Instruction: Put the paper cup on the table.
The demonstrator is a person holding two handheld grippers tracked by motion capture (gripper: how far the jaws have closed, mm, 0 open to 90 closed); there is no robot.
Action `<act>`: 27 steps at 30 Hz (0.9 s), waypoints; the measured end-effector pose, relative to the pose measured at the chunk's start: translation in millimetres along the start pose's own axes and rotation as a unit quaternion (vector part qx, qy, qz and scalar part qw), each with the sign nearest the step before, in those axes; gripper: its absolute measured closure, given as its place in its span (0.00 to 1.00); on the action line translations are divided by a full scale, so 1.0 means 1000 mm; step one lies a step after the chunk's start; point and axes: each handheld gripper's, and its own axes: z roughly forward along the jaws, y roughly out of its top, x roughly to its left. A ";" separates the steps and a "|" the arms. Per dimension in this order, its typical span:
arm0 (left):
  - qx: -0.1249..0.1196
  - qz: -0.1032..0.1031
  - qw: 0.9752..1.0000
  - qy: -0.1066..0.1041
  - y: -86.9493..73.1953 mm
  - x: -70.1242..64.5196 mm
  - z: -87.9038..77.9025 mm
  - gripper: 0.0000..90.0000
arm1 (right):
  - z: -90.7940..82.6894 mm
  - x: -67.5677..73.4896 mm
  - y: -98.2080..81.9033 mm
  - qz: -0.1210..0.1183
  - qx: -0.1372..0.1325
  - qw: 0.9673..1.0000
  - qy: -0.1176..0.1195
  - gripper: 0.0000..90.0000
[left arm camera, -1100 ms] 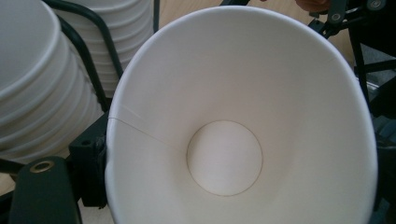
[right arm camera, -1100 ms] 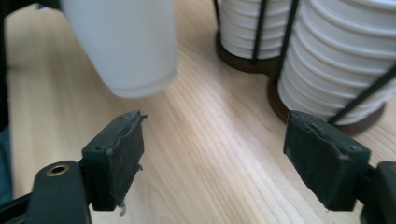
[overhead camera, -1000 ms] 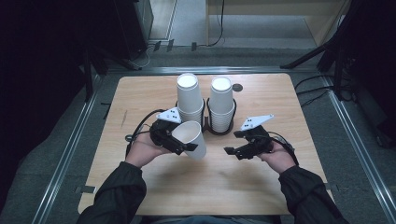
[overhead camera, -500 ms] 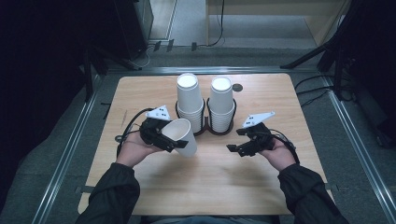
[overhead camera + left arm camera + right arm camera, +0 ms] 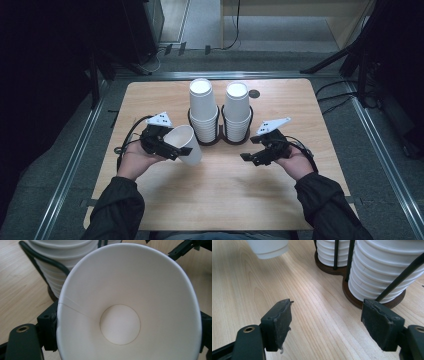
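Note:
A white paper cup (image 5: 192,149) lies on its side in my left gripper (image 5: 172,147), left of the cup holder and just above the table. In the left gripper view I look into the cup's mouth (image 5: 125,302), and the black fingers (image 5: 47,332) press on its rim from both sides. My right gripper (image 5: 254,156) hovers low over the table on the right, open with nothing between its pads (image 5: 278,322). Two tall stacks of white cups (image 5: 204,112) (image 5: 236,112) stand in a black wire holder (image 5: 220,141).
The holder's dark round base (image 5: 352,296) sits just beyond my right gripper's jaws, with a stack (image 5: 384,267) above it. A small dark disc (image 5: 254,93) lies near the table's far edge. Bare wood (image 5: 220,195) stretches between the person's sleeves.
My left gripper has carried the cup leftward, away from the holder and a little lower. The right gripper has stayed where it was.

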 end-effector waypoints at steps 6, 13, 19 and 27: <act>0.003 -0.005 1.000 0.013 -0.006 0.009 -0.004 0.15 | -0.001 -0.002 0.000 0.001 -0.003 1.000 -0.002 0.27; 0.004 -0.010 1.000 0.025 -0.006 0.021 -0.009 0.15 | -0.001 -0.001 -0.006 0.002 -0.002 1.000 -0.003 0.27; 0.007 -0.014 0.999 0.030 -0.008 0.035 -0.013 0.15 | -0.001 -0.001 -0.012 0.008 0.004 1.000 -0.006 0.27; -0.007 -0.030 0.998 0.049 -0.009 0.050 -0.023 0.14 | 0.000 0.000 -0.015 0.005 0.008 1.000 -0.007 0.27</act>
